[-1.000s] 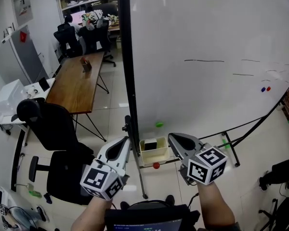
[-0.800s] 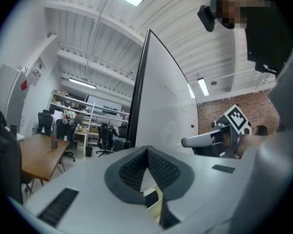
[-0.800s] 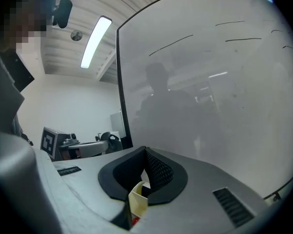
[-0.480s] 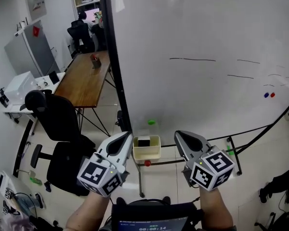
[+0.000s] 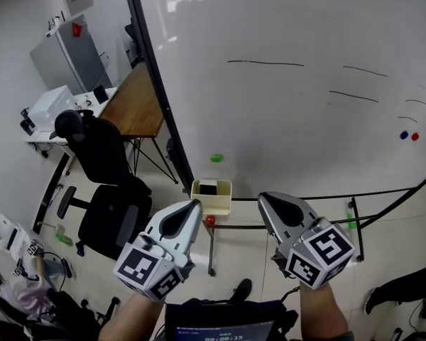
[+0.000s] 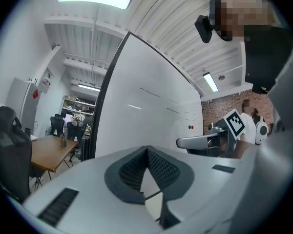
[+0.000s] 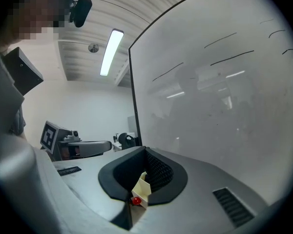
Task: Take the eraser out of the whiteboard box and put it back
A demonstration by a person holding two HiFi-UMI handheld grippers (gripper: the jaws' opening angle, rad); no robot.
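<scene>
Closing on the tall white whiteboard (image 5: 305, 84) over the last second: brings the small cream plastic box (image 5: 211, 206) from low in the head view up to mid-frame, and drops the far desk and its seated people out past twelve o'clock. Swings the black office chair (image 5: 106, 183) and the brown wooden table (image 5: 138, 105) round to nine and ten o'clock of the box.

Holds the left gripper (image 5: 189, 209) at seven o'clock of the box and the right gripper (image 5: 268, 201) at four o'clock, both level and clear of it. Shows each claw with tips pressed together and nothing clamped. Frames only the cream box (image 7: 140, 186) and a small red round magnet (image 7: 136, 200) through the right claw's slot.

Finds the black whiteboard eraser (image 5: 209, 187) lying inside the box, untouched, at seven o'clock of the board by its dark frame post. Places a green magnet (image 5: 216, 158) at twelve o'clock of the box and the red one (image 5: 210, 221) at six.

Risks, by judgement:
- Arriving with claws together means a blunt nose meeting a light box, and could knock it off the board or tip it.
- Opening late or off-centre could catch a pad on the rim, or pinch wall and eraser together and lift the whole box.
- Coming in too low could brush the red magnet loose.
</scene>
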